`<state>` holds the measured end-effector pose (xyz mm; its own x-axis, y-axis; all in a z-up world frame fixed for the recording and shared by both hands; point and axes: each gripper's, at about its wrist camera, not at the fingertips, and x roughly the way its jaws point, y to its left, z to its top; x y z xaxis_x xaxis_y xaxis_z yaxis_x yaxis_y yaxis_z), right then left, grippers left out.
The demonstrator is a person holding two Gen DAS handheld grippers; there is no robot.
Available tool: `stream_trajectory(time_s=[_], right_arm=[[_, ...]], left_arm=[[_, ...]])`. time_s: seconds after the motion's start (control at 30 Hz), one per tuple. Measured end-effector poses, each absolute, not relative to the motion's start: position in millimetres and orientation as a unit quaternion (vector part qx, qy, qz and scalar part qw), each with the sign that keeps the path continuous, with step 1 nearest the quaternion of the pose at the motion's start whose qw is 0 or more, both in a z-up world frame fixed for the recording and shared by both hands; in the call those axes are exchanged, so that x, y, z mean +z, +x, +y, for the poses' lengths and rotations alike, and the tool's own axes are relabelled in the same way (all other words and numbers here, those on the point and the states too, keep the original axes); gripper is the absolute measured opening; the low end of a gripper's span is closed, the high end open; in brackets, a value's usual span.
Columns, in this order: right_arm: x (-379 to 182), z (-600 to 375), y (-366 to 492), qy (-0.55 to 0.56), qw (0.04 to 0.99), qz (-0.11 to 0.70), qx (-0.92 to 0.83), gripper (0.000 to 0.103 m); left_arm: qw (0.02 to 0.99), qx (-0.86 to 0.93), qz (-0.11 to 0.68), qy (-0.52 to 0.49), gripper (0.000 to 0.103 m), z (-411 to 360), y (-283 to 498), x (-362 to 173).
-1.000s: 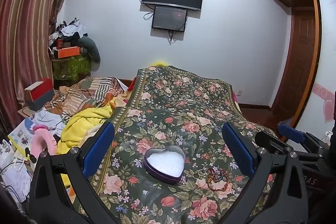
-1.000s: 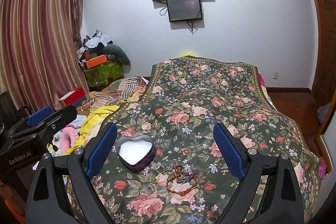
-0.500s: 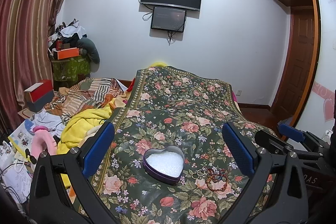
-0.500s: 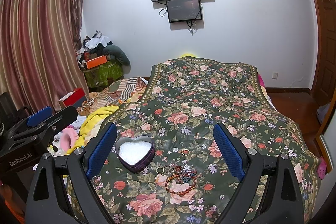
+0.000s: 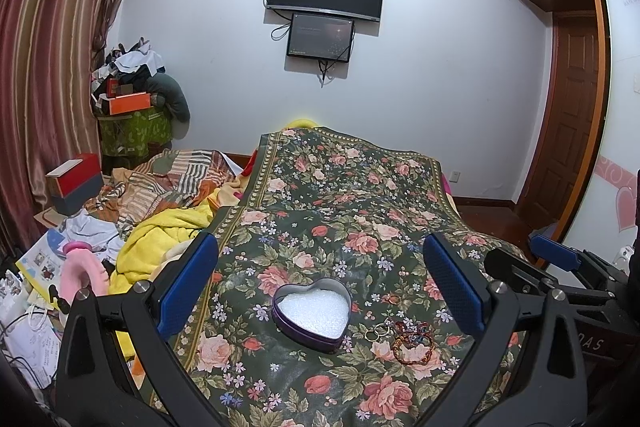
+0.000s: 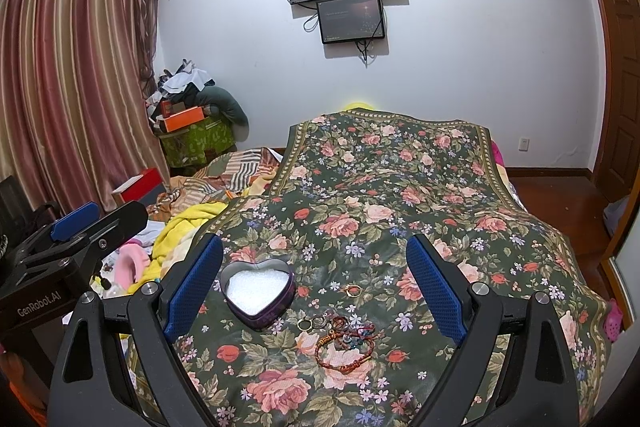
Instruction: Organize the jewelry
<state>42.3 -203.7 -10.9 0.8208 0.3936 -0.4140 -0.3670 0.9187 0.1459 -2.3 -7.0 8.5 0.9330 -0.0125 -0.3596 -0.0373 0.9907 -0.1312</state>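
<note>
Nothing moved since earlier; both hand-held grippers (image 5: 320, 287) (image 6: 314, 285) released; lone ring (image 6: 353, 290) clear only in right view.

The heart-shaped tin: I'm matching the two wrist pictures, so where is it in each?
Left wrist: heart-shaped tin, low centre, between the fingers.
Right wrist: tin, lower left, beside the left finger.
Shared landmark: the bracelets lie to its right in both.
</note>
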Motion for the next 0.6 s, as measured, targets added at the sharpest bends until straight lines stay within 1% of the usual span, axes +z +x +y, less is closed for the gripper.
stream_trajectory(time_s=[0.6], right_arm=[[-8.6, -203.4, 39.5, 0.031, 0.954, 0.222, 0.199, 0.091]], left_arm=[[0.982, 0.005, 0.179, -0.064, 0.103, -9.3, -5.3, 13.5]])
